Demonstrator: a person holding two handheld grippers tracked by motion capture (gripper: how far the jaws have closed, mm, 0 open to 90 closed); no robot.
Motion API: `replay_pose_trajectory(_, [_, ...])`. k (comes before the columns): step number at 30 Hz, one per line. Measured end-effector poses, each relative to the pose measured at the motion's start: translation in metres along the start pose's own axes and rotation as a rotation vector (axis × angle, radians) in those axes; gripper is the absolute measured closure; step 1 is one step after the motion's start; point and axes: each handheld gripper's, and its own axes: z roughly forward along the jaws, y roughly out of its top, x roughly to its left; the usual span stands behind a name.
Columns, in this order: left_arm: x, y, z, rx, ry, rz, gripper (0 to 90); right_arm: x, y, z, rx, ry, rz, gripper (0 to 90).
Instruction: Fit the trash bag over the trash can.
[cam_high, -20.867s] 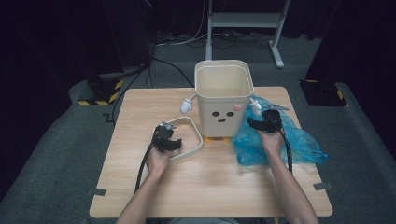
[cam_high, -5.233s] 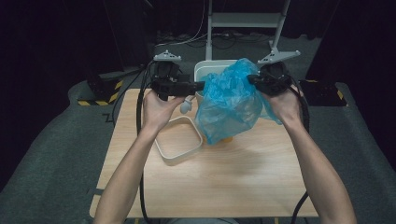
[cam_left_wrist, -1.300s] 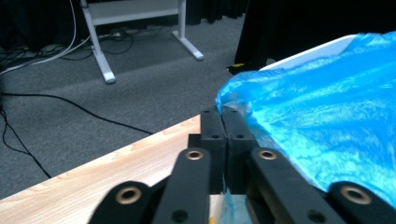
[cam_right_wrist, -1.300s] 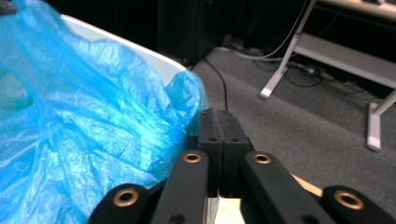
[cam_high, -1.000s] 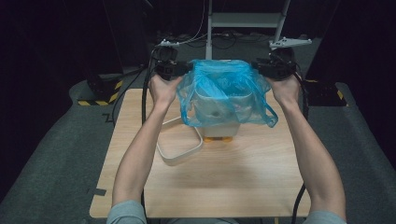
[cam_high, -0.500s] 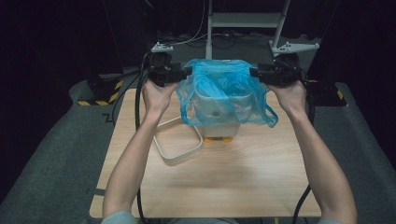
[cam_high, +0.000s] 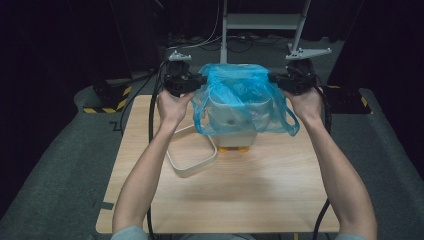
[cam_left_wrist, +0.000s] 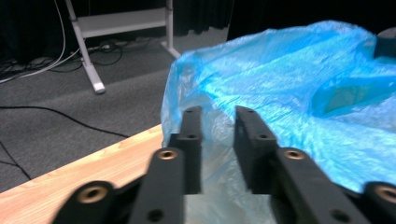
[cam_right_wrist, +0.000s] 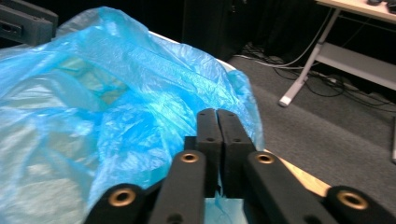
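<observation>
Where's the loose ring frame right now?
In the high view the ring frame lies flat on the table, left of the bin that the blue bag drapes over, just right of the person's left forearm.

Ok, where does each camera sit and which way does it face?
High view: fixed above the person's side, looking forward and down on the table; both forearms enter from the bottom, holding the left gripper and right gripper.
Left gripper view: rides that gripper, looking along its jaws, which have just been closing, a gap left, blue bag film between.
Right gripper view: rides that gripper, looking along its jaws, shut on the bag's edge.
Shared: all three show the blue bag.
</observation>
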Motion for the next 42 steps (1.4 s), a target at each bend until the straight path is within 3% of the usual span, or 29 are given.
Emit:
replay_pose_trajectory(5, [0.002,-0.001,0.005,0.007,0.010,0.001,89.4,-0.002,0.000,0.003,-0.006,-0.015,0.001,90.0])
replay_pose_trajectory(11, [0.003,0.003,0.006,0.002,0.014,0.006,90.0,-0.002,0.007,0.003,-0.032,-0.026,-0.005,90.0])
replay_pose_trajectory(13, [0.002,0.004,0.002,-0.036,-0.010,-0.004,89.9,-0.001,0.010,0.002,-0.039,-0.027,-0.009,90.0])
replay_pose_trajectory(14, [0.001,0.004,0.001,-0.049,-0.016,-0.008,86.4,0.000,0.011,0.002,-0.042,-0.028,-0.011,90.0])
replay_pose_trajectory(16, [0.001,0.004,-0.002,-0.047,-0.041,-0.022,68.5,0.001,0.012,0.002,-0.040,-0.031,-0.008,90.0])
replay_pose_trajectory(18, [0.000,0.004,-0.004,-0.039,-0.043,-0.025,58.6,0.001,0.012,0.003,-0.039,-0.031,-0.006,90.0])
replay_pose_trajectory(21, [0.001,0.003,-0.003,-0.028,-0.062,-0.042,51.8,0.001,0.012,0.004,-0.037,-0.028,-0.010,90.0])
replay_pose_trajectory(24, [0.001,0.002,0.001,-0.018,-0.076,-0.051,50.6,0.003,0.012,0.007,-0.030,-0.026,-0.010,90.0])
replay_pose_trajectory(27, [0.000,0.002,0.006,-0.008,-0.069,-0.039,56.4,0.004,0.011,0.008,-0.024,-0.027,-0.016,90.0])
replay_pose_trajectory(31, [-0.005,0.002,0.007,-0.031,-0.057,0.005,71.1,0.005,0.011,0.009,-0.020,-0.028,-0.016,90.0])
replay_pose_trajectory(42, [-0.007,0.008,-0.002,-0.059,-0.016,0.053,89.3,0.001,0.011,0.005,-0.030,-0.032,-0.010,90.0])
